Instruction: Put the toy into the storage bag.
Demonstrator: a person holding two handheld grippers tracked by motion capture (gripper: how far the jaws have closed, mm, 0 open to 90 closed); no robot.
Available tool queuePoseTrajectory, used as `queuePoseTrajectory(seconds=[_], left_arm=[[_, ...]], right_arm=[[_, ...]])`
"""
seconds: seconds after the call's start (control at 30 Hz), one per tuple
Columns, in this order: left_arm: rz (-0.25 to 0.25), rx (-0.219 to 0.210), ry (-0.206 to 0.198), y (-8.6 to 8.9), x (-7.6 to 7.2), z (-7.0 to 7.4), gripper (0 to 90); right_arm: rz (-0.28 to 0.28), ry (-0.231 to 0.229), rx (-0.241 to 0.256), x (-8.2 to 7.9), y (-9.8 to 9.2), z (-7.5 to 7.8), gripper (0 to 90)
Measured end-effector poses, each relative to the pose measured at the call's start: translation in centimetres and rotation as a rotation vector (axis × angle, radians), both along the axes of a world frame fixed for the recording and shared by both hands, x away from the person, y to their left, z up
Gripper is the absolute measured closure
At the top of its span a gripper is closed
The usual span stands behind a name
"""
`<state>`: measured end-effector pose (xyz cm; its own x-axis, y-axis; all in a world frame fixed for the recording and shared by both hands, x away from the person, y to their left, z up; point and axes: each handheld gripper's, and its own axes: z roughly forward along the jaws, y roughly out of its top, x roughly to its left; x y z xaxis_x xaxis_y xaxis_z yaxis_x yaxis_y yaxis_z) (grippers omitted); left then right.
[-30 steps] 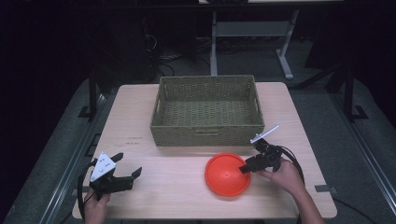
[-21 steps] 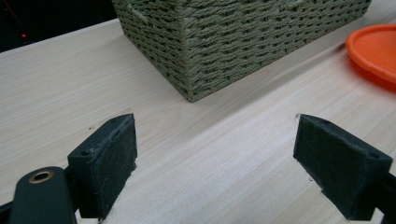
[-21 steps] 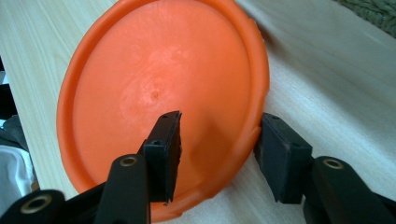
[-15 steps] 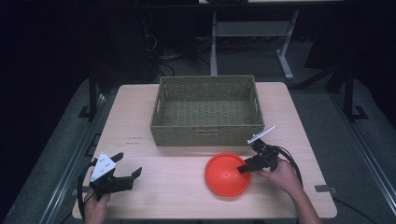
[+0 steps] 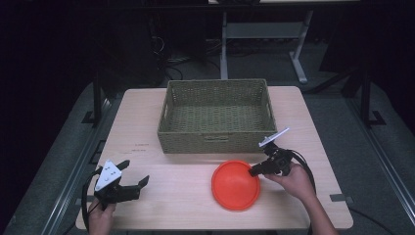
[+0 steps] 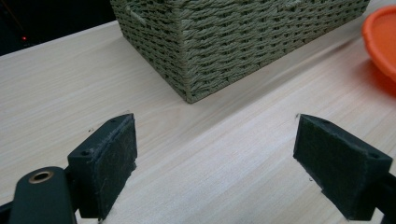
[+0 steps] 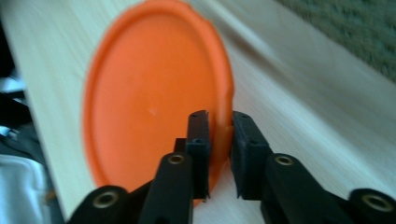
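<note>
High view: woven basket [image 5: 215,115] sits at the far middle of the tabletop [image 5: 181,196], open top, inside looks bare, nothing seen in it. Orange plate [image 5: 235,185] lies on the tabletop just in front of the basket's near wall, toward the right, not touching the basket. Right tool [image 5: 255,171] sits at the plate's right rim, jaws pinched on the edge, held by the person's right hand [image 5: 293,180], cable looping off behind it. Left tool [image 5: 134,182] is at the near left of the tabletop, well apart from plate and basket, jaws spread wide, nothing between them, grey plate on top, left hand [image 5: 100,219] under it at the table edge.

Left gripper view: left tool [image 6: 215,163] jaws wide apart, bare wood tabletop [image 6: 224,186] between them. Basket [image 6: 233,42] corner ahead, weave wall only, interior not visible. Sliver of orange plate [image 6: 382,39] at the right edge, beside the basket.

Right gripper view: right tool [image 7: 220,149] jaws narrow, clamped on the rim of the orange plate [image 7: 149,98], one jaw on each face of the rim. Plate surface bare, nothing on it. Tabletop [image 7: 317,121] beyond, blurred; basket [image 7: 355,28] weave at upper right, blurred.
</note>
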<state>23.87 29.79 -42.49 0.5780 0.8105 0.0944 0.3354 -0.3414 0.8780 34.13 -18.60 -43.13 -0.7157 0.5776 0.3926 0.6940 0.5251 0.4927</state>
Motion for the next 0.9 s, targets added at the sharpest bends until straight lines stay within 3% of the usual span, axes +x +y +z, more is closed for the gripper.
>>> queuePoseTrajectory(seconds=[0.33,0.6,0.9], left_arm=[[0.004,0.0,-0.003,0.1,-0.1,0.0,12.9],[0.005,0.005,-0.003,0.1,-0.1,0.1,12.8],[0.007,0.001,-0.003,0.1,-0.1,0.0,12.9]], right_arm=[[0.031,-0.065,0.037,-1.0,1.3,2.7,81.9],[-0.014,-0.101,0.098,-1.5,-0.2,5.2,82.0],[-0.039,-0.147,0.099,-1.6,-1.4,7.6,82.0]])
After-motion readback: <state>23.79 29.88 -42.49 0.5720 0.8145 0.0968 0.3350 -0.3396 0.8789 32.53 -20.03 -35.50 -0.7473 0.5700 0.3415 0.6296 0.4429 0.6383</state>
